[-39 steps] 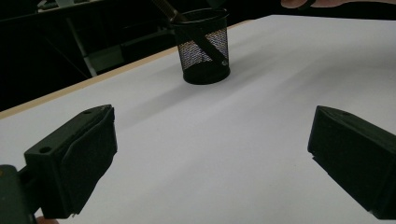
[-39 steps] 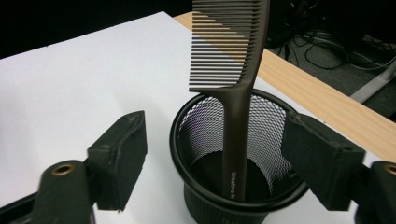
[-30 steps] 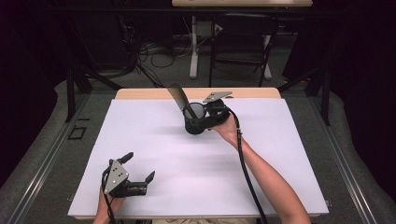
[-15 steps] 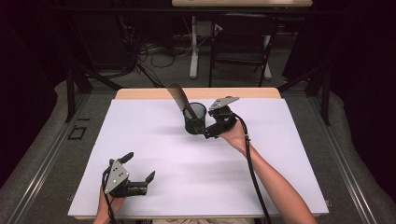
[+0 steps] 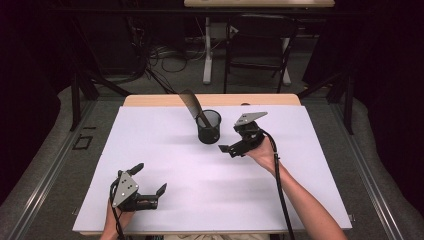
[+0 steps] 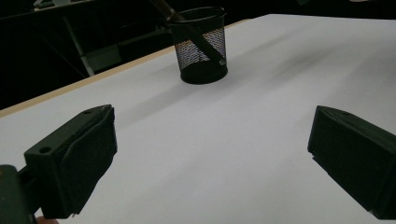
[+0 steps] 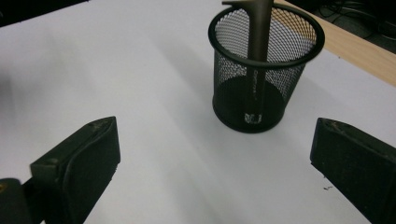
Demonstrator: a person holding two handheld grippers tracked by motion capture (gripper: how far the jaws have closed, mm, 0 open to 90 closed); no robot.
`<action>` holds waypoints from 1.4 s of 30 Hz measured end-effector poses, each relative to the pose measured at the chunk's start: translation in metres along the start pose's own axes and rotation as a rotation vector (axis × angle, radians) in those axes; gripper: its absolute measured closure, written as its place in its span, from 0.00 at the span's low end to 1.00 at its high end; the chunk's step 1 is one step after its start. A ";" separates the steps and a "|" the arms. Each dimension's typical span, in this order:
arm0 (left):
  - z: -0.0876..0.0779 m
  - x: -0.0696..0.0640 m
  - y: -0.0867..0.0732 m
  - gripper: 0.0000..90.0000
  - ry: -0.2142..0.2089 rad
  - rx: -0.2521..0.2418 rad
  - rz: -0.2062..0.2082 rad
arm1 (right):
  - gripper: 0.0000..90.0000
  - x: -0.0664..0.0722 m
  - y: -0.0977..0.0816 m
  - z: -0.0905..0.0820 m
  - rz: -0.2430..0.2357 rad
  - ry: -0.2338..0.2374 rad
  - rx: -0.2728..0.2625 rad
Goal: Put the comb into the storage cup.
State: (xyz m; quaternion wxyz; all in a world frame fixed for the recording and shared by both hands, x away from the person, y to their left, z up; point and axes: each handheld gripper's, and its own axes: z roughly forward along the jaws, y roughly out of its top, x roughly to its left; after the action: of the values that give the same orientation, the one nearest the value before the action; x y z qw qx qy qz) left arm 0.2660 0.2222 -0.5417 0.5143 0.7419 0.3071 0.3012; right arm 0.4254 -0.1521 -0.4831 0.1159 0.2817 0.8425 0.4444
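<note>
Mesh cup [image 5: 208,127] w/ spatula [image 5: 192,106] leaning toward 11 o'clock sits just at 10 o'clock of right tongs [image 5: 231,147], jaws just opened, empty; left tongs [image 5: 148,186] also apart, far off.

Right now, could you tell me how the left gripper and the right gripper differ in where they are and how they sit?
The left gripper sits near the table's front edge, far from the mesh cup; the right gripper is just beside that cup. The left gripper's grey plate lies low over the hand; the right gripper's is raised, facing the cup. Both have open jaws with nothing between them.
</note>
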 end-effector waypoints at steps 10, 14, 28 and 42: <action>0.000 0.001 0.000 0.02 0.004 0.000 0.001 | 0.01 0.002 -0.014 -0.013 0.001 -0.011 0.020; 0.000 0.000 0.000 0.02 0.003 0.001 0.003 | 0.01 0.006 -0.020 -0.017 -0.008 -0.010 0.030; -0.001 0.000 0.000 0.02 0.005 0.001 0.003 | 0.00 0.018 -0.035 -0.038 -0.013 -0.017 0.039; 0.000 -0.001 0.000 0.02 0.002 0.002 0.003 | 0.00 0.035 -0.049 -0.057 -0.025 -0.015 0.037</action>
State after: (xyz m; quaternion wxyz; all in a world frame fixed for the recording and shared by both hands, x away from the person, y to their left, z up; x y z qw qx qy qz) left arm 0.2653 0.2220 -0.5416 0.5129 0.7426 0.3066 0.3023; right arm 0.3536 -0.1926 -0.4885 0.1225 0.2764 0.8531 0.4253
